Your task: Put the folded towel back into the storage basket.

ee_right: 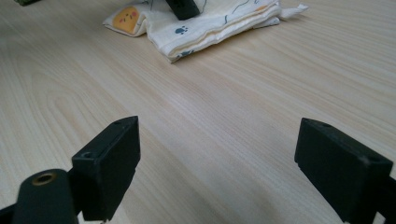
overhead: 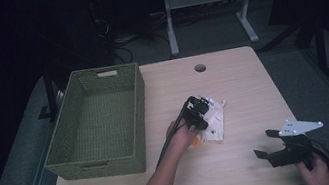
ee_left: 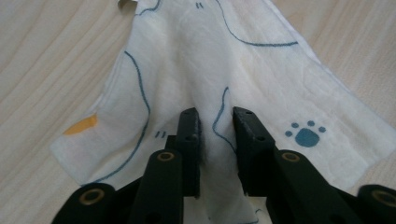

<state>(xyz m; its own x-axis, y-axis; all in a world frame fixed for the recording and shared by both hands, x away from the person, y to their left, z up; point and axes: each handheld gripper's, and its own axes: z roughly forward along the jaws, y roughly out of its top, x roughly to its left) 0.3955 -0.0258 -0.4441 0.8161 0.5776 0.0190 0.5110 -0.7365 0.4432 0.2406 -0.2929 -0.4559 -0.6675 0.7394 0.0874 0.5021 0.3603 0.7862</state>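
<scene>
Looking down from the high view, the left tongs (overhead: 197, 112) sit on a white printed cloth (overhead: 214, 120) lying folded on the table (overhead: 231, 76), just right of the green woven basket (overhead: 95, 127), which holds nothing; the right tongs (overhead: 273, 144) rest well apart near the table's front edge. In the left gripper view, the jaws stand narrow with a raised ridge of cloth (ee_left: 224, 70) between them, so the pinch looks made or nearly made, though the cloth is not yet lifted. In the right gripper view, the jaws gape wide over bare wood, with the cloth (ee_right: 205, 25) farther off. Carrying it to the basket, probably, remains.
</scene>
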